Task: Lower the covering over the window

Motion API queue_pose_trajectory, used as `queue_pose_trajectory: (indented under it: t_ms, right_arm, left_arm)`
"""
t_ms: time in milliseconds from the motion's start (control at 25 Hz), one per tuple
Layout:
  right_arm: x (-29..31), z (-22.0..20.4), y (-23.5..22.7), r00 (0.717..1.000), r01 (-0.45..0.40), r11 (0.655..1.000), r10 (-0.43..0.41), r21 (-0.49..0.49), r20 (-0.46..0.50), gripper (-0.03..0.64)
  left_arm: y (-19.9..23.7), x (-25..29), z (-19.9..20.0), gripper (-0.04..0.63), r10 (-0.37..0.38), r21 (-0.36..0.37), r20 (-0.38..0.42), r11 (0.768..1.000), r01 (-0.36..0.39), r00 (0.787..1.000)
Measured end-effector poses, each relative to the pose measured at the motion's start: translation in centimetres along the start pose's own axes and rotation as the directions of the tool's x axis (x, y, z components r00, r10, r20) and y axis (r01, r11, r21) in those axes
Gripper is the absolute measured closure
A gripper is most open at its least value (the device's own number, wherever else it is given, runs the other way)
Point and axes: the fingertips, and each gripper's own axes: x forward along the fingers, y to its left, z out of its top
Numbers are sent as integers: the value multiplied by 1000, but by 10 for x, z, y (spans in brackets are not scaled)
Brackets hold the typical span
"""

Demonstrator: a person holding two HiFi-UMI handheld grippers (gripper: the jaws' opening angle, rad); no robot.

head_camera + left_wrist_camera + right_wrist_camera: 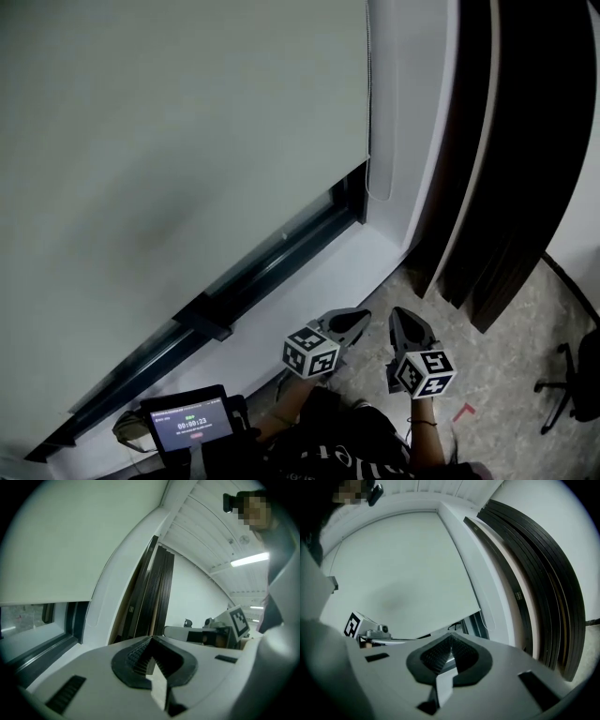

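The pale grey-green fabric roller blind point(178, 141) hangs nearly to the window's lower edge. It looks like light, limp cloth, so I'd take the thin white looped cord point(368, 84) at its right edge. My left gripper point(364, 319) and right gripper point(399, 317) are both pressed together, empty.

Off-white blind point(169, 141), dark brown panels point(525, 169), speckled floor point(506, 375).

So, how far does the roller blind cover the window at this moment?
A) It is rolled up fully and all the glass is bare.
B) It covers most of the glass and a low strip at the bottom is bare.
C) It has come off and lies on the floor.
B: the roller blind hangs over nearly the whole opening, and only a low strip of window glass shows under its bottom edge.
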Motion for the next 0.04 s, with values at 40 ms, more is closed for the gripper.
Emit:
queue_pose_trajectory:
  t_ms: [40]
  right_arm:
    - [-2,0,-2,1000,-1,1000,1,2,-4,606]
  left_arm:
    - [-2,1,0,594,3,-5,1,1000,-3,1000]
